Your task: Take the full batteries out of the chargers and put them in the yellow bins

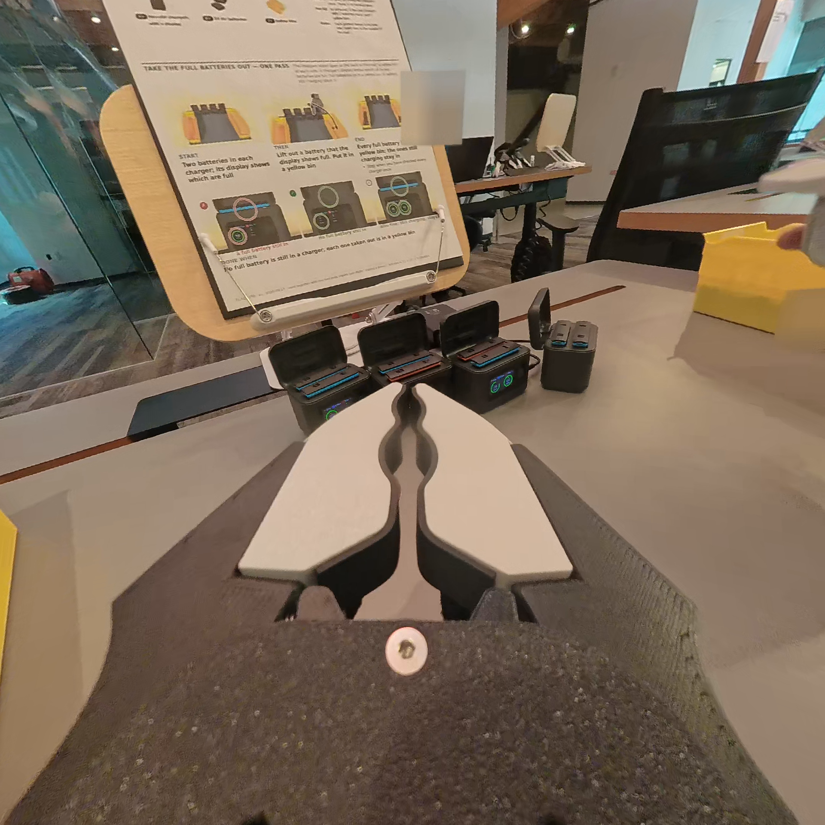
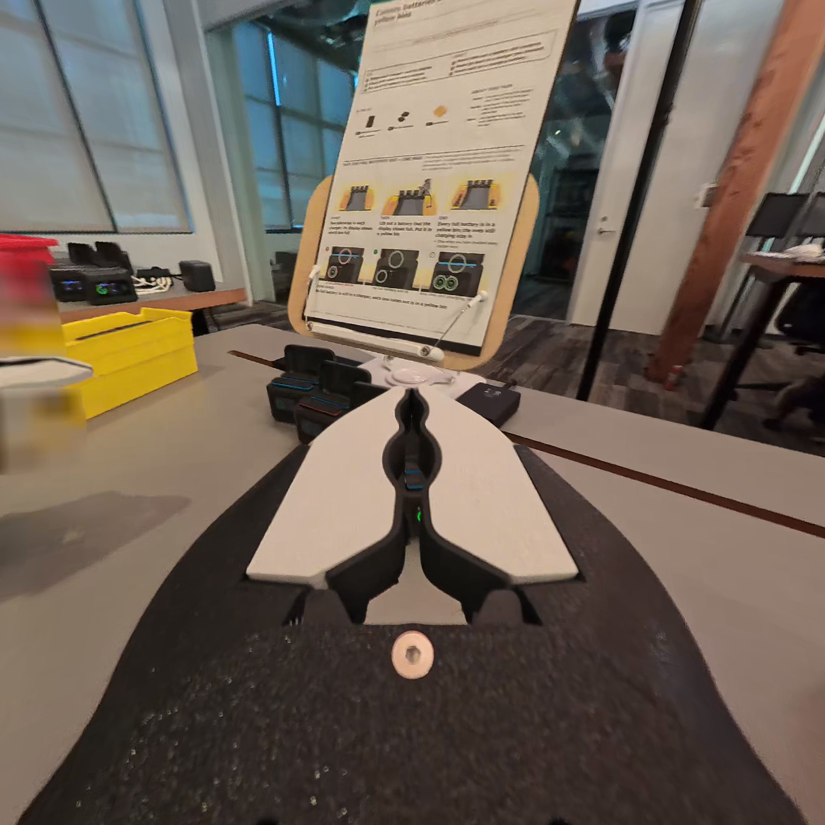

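Closed left gripper [image 1: 408,393] – four chargers [image 1: 486,375] beyond, lids up

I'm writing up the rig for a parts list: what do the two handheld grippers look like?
Both look alike. The left gripper and right gripper each have two broad pale grey fingers with wavy black-lined inner edges, set in a black, grainy, speckled body. A pale round screw head sits at the centre behind the fingers. No cables, markings or sleeves show.

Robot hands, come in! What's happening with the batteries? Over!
Left gripper shut, empty. Right gripper shut, empty. Four black open-lidded chargers on grey table, batteries seated. Yellow plastic bin ready. Nothing in the way.
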Tool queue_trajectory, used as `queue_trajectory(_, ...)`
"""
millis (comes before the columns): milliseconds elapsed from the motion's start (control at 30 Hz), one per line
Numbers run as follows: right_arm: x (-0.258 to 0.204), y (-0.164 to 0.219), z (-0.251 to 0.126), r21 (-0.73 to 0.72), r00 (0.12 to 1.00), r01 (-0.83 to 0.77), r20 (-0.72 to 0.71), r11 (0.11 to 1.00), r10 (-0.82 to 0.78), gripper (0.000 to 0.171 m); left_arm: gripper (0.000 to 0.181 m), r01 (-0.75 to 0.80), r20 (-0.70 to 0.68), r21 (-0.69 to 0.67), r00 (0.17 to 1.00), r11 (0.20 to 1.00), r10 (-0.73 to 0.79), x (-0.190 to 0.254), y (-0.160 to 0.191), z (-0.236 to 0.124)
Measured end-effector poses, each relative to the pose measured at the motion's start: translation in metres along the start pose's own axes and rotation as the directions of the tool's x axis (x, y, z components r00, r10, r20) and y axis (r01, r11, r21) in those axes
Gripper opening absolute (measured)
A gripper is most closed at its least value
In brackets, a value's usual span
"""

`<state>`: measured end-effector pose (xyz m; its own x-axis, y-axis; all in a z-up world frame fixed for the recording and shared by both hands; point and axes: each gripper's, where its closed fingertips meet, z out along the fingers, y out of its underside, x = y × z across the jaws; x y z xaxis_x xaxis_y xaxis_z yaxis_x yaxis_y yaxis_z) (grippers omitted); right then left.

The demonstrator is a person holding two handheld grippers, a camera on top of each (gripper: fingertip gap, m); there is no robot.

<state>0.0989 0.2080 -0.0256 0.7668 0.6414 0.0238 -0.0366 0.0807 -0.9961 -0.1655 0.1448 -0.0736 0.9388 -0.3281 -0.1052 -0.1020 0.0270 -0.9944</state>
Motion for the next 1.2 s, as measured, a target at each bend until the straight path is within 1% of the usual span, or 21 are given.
queue_trajectory(100,-0.003,0.018,-0.019,0.037,0.999,0.028,-0.039,0.999,-0.027,0.0,0.0,0.004,0.011,0.005,1.0,1.0,-0.004,-0.003,0.0,0.0)
queue_trajectory(200,-0.001,0.035,-0.026,0.033,0.999,0.006,-0.046,0.999,-0.004,0.0,0.0,-0.011,0.021,0.002,1.0,1.0,0.011,-0.006,0.004,0.002)
queue_trajectory(300,0.002,0.032,-0.028,0.051,0.999,-0.032,-0.008,0.998,0.032,0.0,0.0,-0.018,0.023,0.0,1.0,1.0,0.018,-0.006,0.007,0.004)
queue_trajectory(433,0.0,0.037,-0.03,0.035,0.994,-0.092,0.069,0.995,0.089,0.0,0.0,-0.028,0.032,-0.028,0.999,0.999,0.029,-0.007,0.016,0.008)
queue_trajectory(600,0.001,0.036,-0.031,0.037,0.991,-0.103,0.088,0.994,0.099,0.0,0.0,-0.037,0.06,-0.043,0.997,0.998,0.039,-0.014,0.021,0.013)
queue_trajectory(700,0.0,0.036,-0.031,0.034,0.992,-0.098,0.088,0.995,0.095,0.0,0.003,-0.02,0.079,-0.043,0.997,0.999,0.023,-0.025,0.022,0.02)
queue_trajectory(733,-0.001,0.036,-0.031,0.033,0.991,-0.102,0.092,0.994,0.098,0.0,0.005,-0.018,0.08,-0.049,0.997,0.999,0.021,-0.03,0.024,0.024)
queue_trajectory(800,-0.004,0.037,-0.031,0.029,0.988,-0.114,0.106,0.993,0.111,0.0,0.019,-0.03,0.055,-0.084,0.998,0.996,0.035,-0.037,0.03,0.037)
queue_trajectory(900,-0.01,0.038,-0.03,0.023,0.986,-0.114,0.127,0.993,0.11,0.0,0.04,0.01,-0.03,-0.141,0.999,0.99,-0.014,-0.045,0.04,0.059)
queue_trajectory(933,-0.012,0.038,-0.03,0.02,0.986,-0.105,0.132,0.994,0.101,0.0,0.044,0.015,-0.045,-0.166,0.999,0.986,-0.023,-0.051,0.045,0.067)
queue_trajectory(1067,-0.02,0.04,-0.029,0.008,0.984,-0.082,0.156,0.997,0.08,0.0,0.052,-0.003,-0.047,-0.244,0.999,0.97,-0.008,-0.081,0.066,0.099)
queue_trajectory(1200,-0.023,0.042,-0.029,-0.001,0.983,-0.074,0.169,0.997,0.073,0.0,0.063,0.006,-0.07,-0.32,0.997,0.948,-0.029,-0.097,0.085,0.126)
